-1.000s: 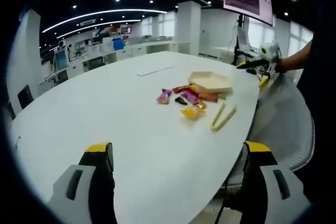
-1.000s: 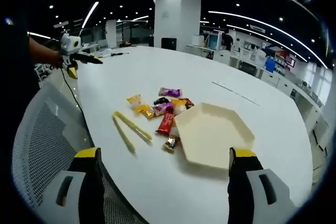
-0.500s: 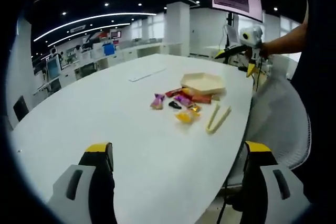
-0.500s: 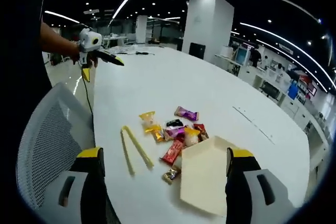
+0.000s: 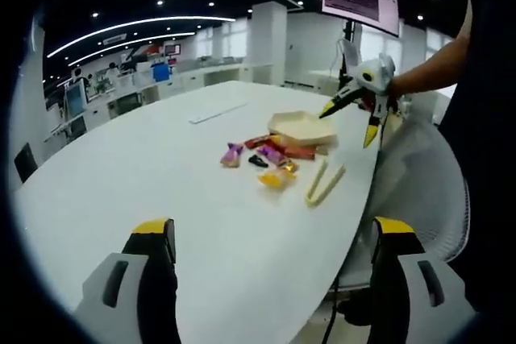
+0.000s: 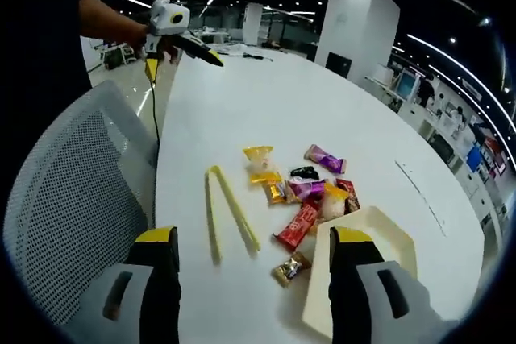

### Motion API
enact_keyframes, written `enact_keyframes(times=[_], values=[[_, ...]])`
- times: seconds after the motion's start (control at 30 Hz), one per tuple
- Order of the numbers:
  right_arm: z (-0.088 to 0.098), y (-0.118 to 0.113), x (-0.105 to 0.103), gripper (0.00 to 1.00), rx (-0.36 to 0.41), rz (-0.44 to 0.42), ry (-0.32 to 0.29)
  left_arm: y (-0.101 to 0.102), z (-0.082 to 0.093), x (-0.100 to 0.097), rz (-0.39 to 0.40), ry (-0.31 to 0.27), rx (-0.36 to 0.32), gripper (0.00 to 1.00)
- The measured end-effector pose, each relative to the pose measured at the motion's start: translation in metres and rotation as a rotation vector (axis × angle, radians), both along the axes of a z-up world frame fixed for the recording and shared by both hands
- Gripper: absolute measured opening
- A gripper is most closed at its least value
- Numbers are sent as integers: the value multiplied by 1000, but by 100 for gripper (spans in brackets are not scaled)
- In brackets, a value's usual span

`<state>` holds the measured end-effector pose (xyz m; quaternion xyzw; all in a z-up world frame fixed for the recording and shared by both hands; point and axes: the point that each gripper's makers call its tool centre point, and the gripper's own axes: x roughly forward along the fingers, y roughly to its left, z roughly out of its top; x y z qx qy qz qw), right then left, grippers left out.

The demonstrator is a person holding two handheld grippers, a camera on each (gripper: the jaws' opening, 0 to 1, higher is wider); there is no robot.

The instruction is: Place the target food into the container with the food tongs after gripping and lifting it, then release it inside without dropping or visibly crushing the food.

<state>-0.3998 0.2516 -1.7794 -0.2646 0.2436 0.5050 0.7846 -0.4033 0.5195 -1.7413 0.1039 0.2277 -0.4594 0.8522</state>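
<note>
From the left gripper view, the left gripper [image 5: 270,279] hovered with its jaws spread wide and nothing between them, well short of the heap of wrapped snacks [image 5: 270,155] on the white table [image 5: 145,167]; just right of that heap lay the pale yellow food tongs [image 5: 324,183], untouched, with the beige hexagonal container [image 5: 302,126] touching the heap's far side and the right gripper [image 5: 355,96] in the air beyond. From the right gripper view, the mesh chair [image 6: 72,199] stood left of the heap, and the right gripper [image 6: 254,279] hung gaping and empty above the table edge.
</note>
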Motion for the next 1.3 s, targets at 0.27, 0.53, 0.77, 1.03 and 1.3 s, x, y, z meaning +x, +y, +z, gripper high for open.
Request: enact_keyframes(times=[0.27, 0.53, 0.77, 1.03, 1.3], values=[[-21, 7, -3, 64, -28, 43, 38, -6, 1, -1, 3, 4, -11, 98], [-49, 22, -4, 52, -81, 132, 94, -14, 6, -4, 8, -3, -10, 96], [-61, 21, -2, 36, -122, 157, 121, -9, 9, -4, 14, -1, -7, 95], [-75, 22, -3, 31, -142, 164, 162, -8, 9, -3, 26, 8, -9, 95], [-79, 20, -8, 11, -216, 155, 157, -10, 6, -4, 32, 19, -13, 93]])
